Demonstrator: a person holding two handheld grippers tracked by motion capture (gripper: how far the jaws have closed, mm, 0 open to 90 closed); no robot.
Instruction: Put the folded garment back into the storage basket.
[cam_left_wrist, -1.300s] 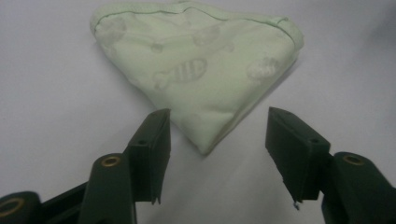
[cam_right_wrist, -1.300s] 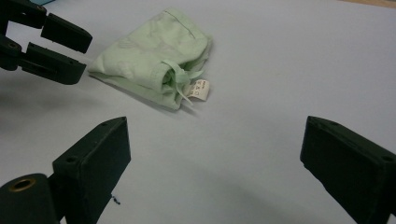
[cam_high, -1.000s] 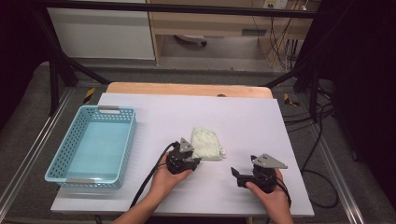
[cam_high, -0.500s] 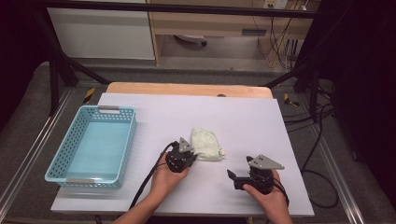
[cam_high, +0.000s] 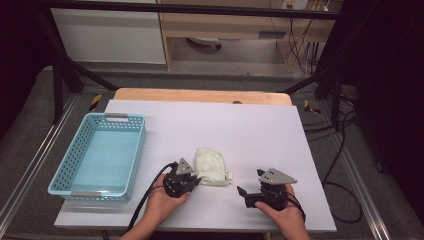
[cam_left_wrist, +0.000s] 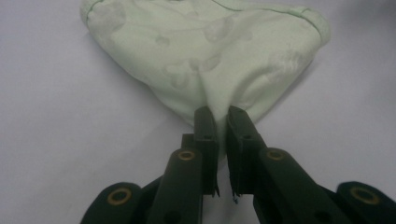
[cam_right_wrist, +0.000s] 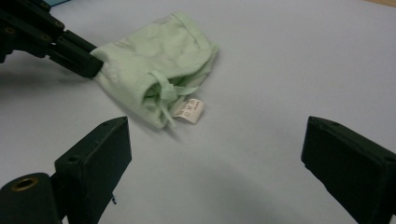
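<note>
Desk (cam_high: 250, 125), white-topped, seen from the high view. My left tongs (cam_high: 191, 178) sit at the near centre of the desk, touching the near-left edge of a pale green cloth pouch (cam_high: 211, 167) that lies crumpled flat on the surface. In the left gripper view, the left tongs (cam_left_wrist: 221, 122) are drawn almost together, with a fold of the pouch (cam_left_wrist: 205, 51) pinched between the two black jaws; the fabric puckers upward from the pinch point. My right tongs (cam_high: 241, 191) rest to the right of the pouch, well apart from it, pointing leftward toward it. In the right gripper view, the right tongs (cam_right_wrist: 215, 149) are spread wide and hold nothing; bare desk lies between the jaws. The same view shows the pouch (cam_right_wrist: 154, 65) beyond the jaws, its open end facing the camera, with a drawstring (cam_right_wrist: 163, 100) and a small white label (cam_right_wrist: 189, 111) lying on the desk at its mouth, and the left tongs (cam_right_wrist: 81, 58) gripping its far corner. A light blue mesh basket (cam_high: 135, 150) stands at the left side of the desk, apart from the pouch.
</note>
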